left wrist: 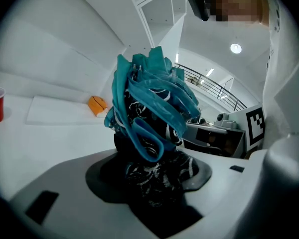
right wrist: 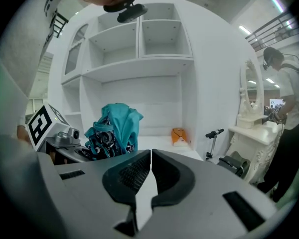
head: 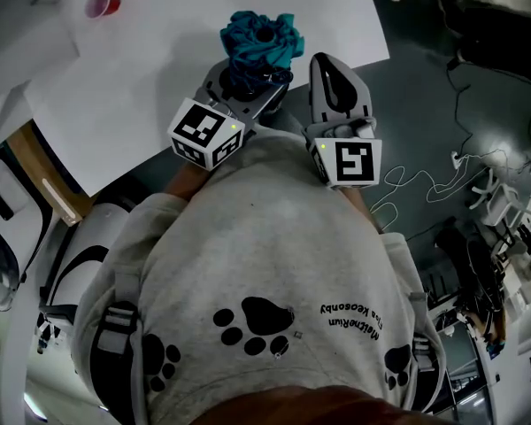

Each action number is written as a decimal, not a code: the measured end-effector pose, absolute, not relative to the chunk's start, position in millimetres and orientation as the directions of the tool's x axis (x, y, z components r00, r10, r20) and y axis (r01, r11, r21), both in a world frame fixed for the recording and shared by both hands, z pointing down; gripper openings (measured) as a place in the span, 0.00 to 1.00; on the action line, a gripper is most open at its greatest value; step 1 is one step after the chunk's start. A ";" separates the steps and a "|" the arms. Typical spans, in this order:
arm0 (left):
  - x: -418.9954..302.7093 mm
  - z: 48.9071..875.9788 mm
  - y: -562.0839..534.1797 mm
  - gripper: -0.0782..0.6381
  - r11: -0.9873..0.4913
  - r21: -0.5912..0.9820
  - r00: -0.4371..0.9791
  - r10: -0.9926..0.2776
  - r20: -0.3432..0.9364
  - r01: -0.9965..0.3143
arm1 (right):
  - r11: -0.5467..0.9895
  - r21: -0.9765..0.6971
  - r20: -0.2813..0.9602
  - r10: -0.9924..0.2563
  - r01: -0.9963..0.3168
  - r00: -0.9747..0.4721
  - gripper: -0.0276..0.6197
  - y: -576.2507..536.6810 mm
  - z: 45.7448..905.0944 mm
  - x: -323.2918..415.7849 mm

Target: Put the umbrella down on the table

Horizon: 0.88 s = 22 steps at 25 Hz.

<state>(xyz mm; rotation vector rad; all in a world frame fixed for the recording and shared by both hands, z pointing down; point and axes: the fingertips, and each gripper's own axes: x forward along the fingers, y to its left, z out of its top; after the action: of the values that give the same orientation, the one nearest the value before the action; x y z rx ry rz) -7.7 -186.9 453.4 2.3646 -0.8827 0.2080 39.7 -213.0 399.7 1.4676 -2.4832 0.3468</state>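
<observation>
The umbrella [head: 261, 38] is folded, a teal and black patterned bundle, and stands up out of my left gripper [head: 244, 85] above the near edge of the white table [head: 150, 87]. In the left gripper view the jaws are shut on the lower, black part of the umbrella [left wrist: 149, 103], and the teal folds rise above my left gripper [left wrist: 157, 183]. My right gripper [head: 326, 67] is just right of it, apart from the umbrella. Its jaws meet at the tips with nothing between them in the right gripper view [right wrist: 148, 156]. There the umbrella [right wrist: 114, 128] shows to the left.
A red cup [head: 103, 3] stands far back on the table, and an orange object [left wrist: 97, 105] lies against the white wall. White shelves [right wrist: 139, 59] rise behind. Cables [head: 425, 184] trail on the dark floor to the right. A scooter [right wrist: 213, 138] and a person [right wrist: 289, 108] are at the right.
</observation>
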 end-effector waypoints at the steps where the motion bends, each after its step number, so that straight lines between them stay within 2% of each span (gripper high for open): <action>1: -6.0 454.5 -190.5 0.45 -0.605 0.482 0.772 -0.538 0.339 -0.634 | 0.456 -0.087 0.321 -0.829 -0.886 -0.458 0.09 -215.3 401.7 42.4; 6: 1.1 460.6 -203.5 0.45 -0.623 0.488 0.791 -0.505 0.346 -0.611 | 0.399 -0.099 0.332 -0.850 -0.912 -0.408 0.09 -220.8 411.3 55.5; 14: 24.4 475.8 -216.9 0.45 -0.602 0.503 0.785 -0.476 0.398 -0.620 | 0.420 -0.092 0.405 -0.813 -0.903 -0.419 0.09 -232.7 431.0 76.9; 22: 37.0 480.0 -235.5 0.45 -0.585 0.475 0.753 -0.490 0.440 -0.658 | 0.418 -0.122 0.384 -0.816 -0.900 -0.431 0.09 -247.9 433.3 90.9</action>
<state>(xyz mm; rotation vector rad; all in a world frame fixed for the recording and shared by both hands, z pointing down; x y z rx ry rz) 37.0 -235.5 480.0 2.3156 -0.8577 0.3467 90.9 -247.9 433.3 1.4967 -2.4098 0.4539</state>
